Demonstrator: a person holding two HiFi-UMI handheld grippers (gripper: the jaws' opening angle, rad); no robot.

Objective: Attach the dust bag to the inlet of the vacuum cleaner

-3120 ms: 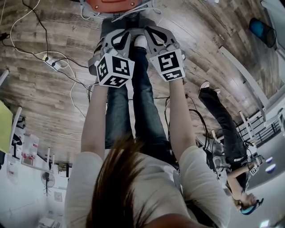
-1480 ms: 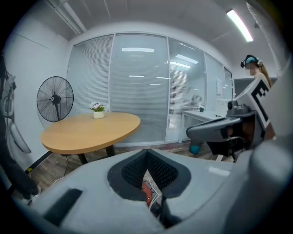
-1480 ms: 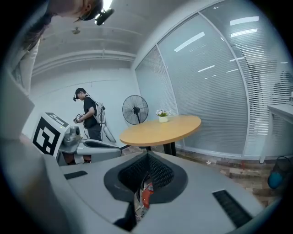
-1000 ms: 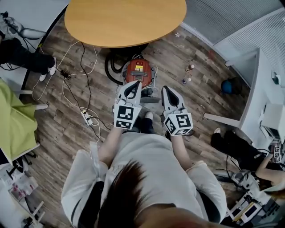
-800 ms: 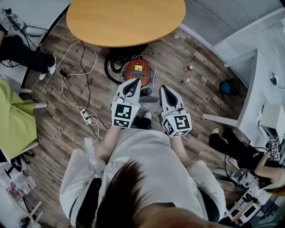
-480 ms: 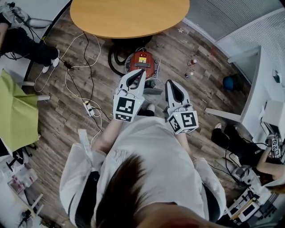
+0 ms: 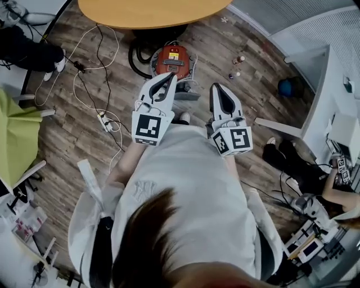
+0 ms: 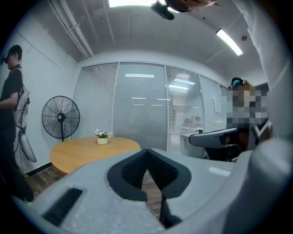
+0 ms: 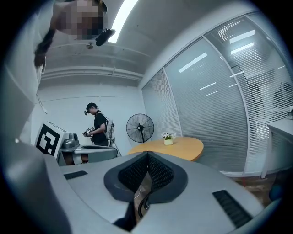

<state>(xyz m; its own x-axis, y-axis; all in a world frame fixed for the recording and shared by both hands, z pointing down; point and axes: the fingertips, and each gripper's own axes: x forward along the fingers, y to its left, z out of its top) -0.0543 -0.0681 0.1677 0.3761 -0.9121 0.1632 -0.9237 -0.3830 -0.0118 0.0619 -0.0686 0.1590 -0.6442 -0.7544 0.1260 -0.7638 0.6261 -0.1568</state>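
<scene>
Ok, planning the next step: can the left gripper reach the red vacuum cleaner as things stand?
Probably not yet. The left gripper, shut and empty, is held up near level by the standing person, while the vacuum cleaner sits on the floor below. Nothing seems to block the way; crouching should do.

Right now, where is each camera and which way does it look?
Head view: on the person's head, looking down at the vacuum cleaner; hair, shirt, left gripper, right gripper show.
Left gripper view: on that gripper, facing across the room; shut jaws, shirt show.
Right gripper view: on that gripper, facing likewise; shut jaws, left gripper show.
Shared: all three see the round table; both gripper views, the fan.
</scene>
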